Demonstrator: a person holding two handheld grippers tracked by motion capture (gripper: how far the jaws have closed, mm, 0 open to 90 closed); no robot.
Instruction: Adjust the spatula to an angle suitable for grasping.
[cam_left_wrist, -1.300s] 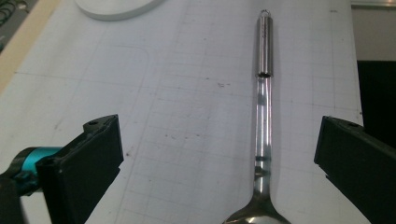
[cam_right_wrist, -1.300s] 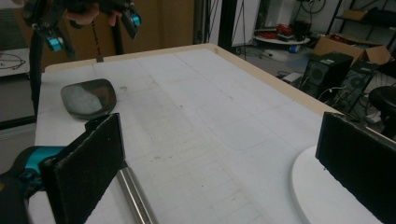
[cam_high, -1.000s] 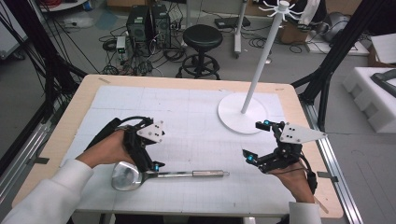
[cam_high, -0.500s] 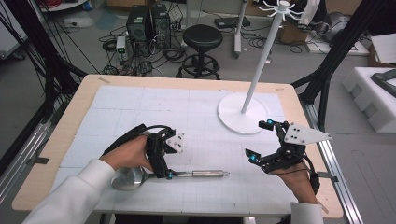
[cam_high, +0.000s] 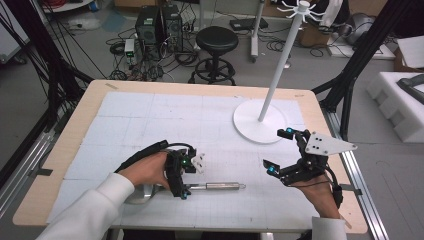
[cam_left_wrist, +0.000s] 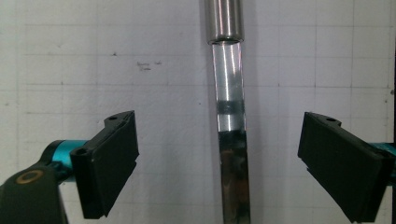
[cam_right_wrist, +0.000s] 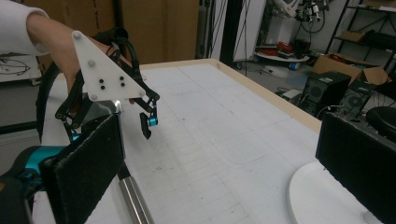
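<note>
The ladle (cam_high: 200, 187) lies flat on the desk (cam_high: 65, 150), well in front of the white stand (cam_high: 260, 120), its handle pointing toward the right gripper (cam_high: 280, 150). The left gripper (cam_high: 186, 176) hangs over the ladle's handle with its jaws apart on either side, having just been closing, pads clear of the metal. The right gripper hovers near the stand's base, jaws wide apart and holding nothing.

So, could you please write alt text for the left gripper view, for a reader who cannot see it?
The left tool points down at a shiny metal utensil shaft lying on the gridded white mat. Its two black pads stand wide on either side, closing in but not touching. The shaft meets a thicker steel handle at top.
</note>
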